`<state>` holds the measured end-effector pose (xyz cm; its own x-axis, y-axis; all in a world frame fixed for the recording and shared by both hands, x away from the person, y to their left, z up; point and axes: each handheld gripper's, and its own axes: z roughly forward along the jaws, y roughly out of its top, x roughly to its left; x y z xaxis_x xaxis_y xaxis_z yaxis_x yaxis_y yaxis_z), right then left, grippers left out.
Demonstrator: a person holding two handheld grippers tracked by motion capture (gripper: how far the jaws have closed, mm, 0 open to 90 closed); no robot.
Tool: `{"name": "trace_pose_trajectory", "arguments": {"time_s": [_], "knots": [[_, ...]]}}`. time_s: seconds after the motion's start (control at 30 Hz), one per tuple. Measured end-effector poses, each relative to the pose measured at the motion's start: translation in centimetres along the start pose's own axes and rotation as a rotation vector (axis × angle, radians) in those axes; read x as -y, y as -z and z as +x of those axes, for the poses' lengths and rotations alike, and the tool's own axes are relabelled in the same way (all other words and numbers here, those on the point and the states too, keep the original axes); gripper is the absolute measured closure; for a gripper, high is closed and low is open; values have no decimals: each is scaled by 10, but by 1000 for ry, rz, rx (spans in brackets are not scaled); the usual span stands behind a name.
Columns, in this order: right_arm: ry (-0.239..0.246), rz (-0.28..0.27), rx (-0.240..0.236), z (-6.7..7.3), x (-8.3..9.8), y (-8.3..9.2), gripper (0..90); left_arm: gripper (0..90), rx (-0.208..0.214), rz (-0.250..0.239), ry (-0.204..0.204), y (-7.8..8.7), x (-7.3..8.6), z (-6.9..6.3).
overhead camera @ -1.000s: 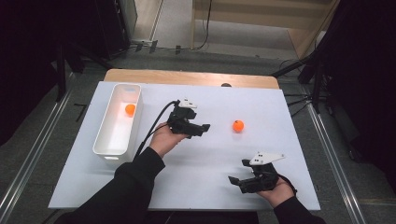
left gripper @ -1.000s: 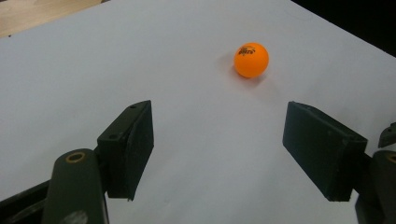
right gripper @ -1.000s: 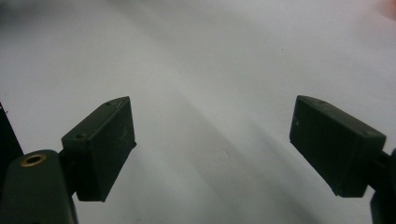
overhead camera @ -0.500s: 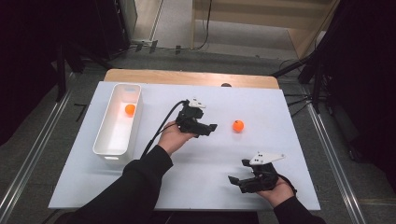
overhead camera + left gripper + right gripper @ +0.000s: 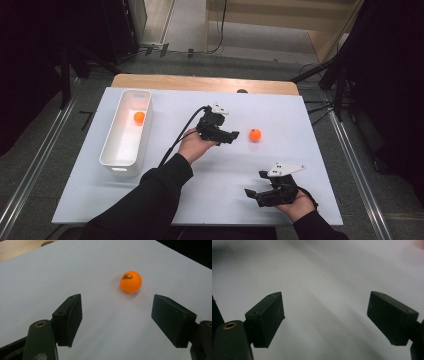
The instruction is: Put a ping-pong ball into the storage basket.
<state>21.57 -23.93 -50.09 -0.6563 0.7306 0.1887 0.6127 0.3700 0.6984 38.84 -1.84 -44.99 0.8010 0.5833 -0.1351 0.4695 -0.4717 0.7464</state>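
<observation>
An orange ball [image 5: 255, 134] lies on the white table [image 5: 210, 200], right of centre. My left gripper [image 5: 231, 136] is just to its left, pointing at it, open and empty. In the left gripper view the ball [image 5: 131, 281] sits a short way ahead of the open jaws of my left gripper [image 5: 120, 320], slightly right of their middle. A second orange ball [image 5: 139, 117] lies inside the white bin [image 5: 111, 157] at the left. My right gripper [image 5: 252, 194] rests near the front right edge, open, with bare table between the jaws of my right gripper [image 5: 327, 320].
A wooden board [image 5: 200, 83] borders the table's far edge. A black cable [image 5: 177, 140] trails from the left gripper back along the sleeve. Dark stands and floor rails surround the table.
My left gripper has moved to the right, closer to the loose orange ball. The right gripper has stayed where it was.
</observation>
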Motion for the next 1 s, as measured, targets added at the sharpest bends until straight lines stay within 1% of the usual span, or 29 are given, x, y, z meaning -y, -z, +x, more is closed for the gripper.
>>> {"name": "trace_pose_trajectory", "arguments": {"time_s": [0.1, 0.3, 0.37, 0.4, 0.5, 0.67, 0.7, 0.73, 0.77, 1.0], "knots": [[1, -2, 3, -1, 0, 0, 127, 256, -4, 12, -5, -4, -2, 0], [-2, 0, 1, 0, 0, 0, 127, 256, -2, 7, -11, -9, -7, -5], [0, 1, 0, 0, 0, 0, 127, 256, -4, 10, -24, -11, -9, -7], [-2, 2, -1, 0, 0, 0, 128, 256, -5, 9, -19, -13, -10, -8], [0, 0, 0, -1, 0, 0, 127, 256, 1, 14, -24, -15, -11, -10], [-7, -3, 2, -1, 1, 1, 127, 256, 4, 12, -32, -21, -12, -15], [-7, -3, -1, -1, 0, 1, 128, 256, 9, 13, -28, -22, -12, -16], [-5, -3, 1, -1, 0, 1, 127, 256, 8, 14, -32, -23, -12, -16], [-3, -3, 1, -1, 0, 1, 127, 256, 10, 9, -25, -25, -13, -17], [-8, 2, -3, 0, 1, 0, 128, 256, 1, 29, -37, -32, -14, -20]]}}
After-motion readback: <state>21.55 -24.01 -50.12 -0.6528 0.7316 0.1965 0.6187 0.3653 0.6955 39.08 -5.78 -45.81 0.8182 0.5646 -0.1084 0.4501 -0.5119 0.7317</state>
